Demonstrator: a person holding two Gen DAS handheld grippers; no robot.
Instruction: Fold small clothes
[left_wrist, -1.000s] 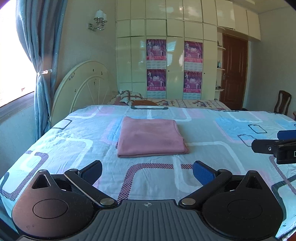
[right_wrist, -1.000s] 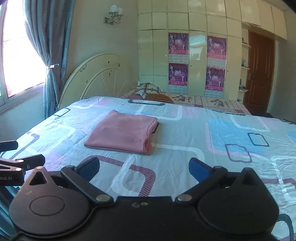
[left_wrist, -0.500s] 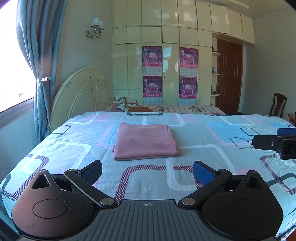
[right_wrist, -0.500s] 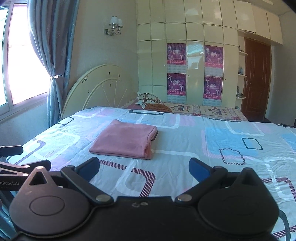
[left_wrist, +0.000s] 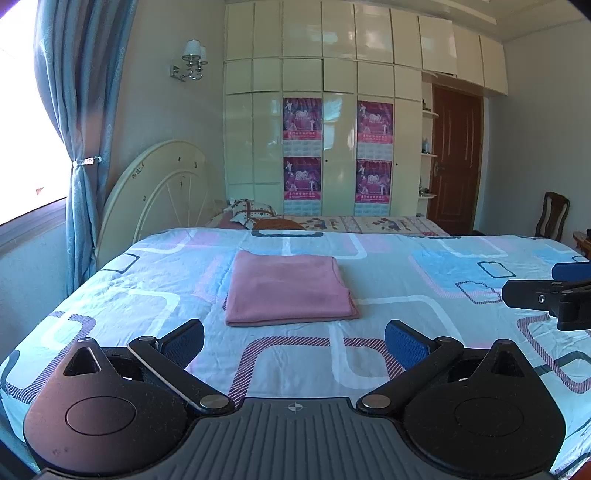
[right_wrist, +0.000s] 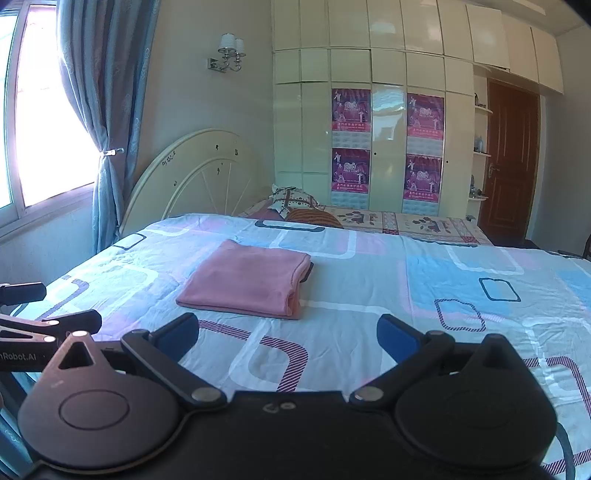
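A pink garment (left_wrist: 286, 288) lies folded into a neat rectangle on the patterned bedspread (left_wrist: 424, 280); it also shows in the right wrist view (right_wrist: 247, 278). My left gripper (left_wrist: 294, 341) is open and empty, held back from the garment's near edge. My right gripper (right_wrist: 288, 338) is open and empty, near and to the right of the garment. The right gripper's side shows at the right edge of the left wrist view (left_wrist: 554, 291). The left gripper's side shows at the left edge of the right wrist view (right_wrist: 44, 321).
A cream headboard (left_wrist: 155, 192) and blue curtain (left_wrist: 85, 147) stand at the left. Pillows (left_wrist: 251, 214) lie at the far end before a wardrobe (left_wrist: 332, 147) with posters. A brown door (left_wrist: 456, 162) and a chair (left_wrist: 552, 216) are at the right.
Both grippers have drawn back and tilted up from the bed, so the folded garment sits farther away and lower in view. The garment has not moved.
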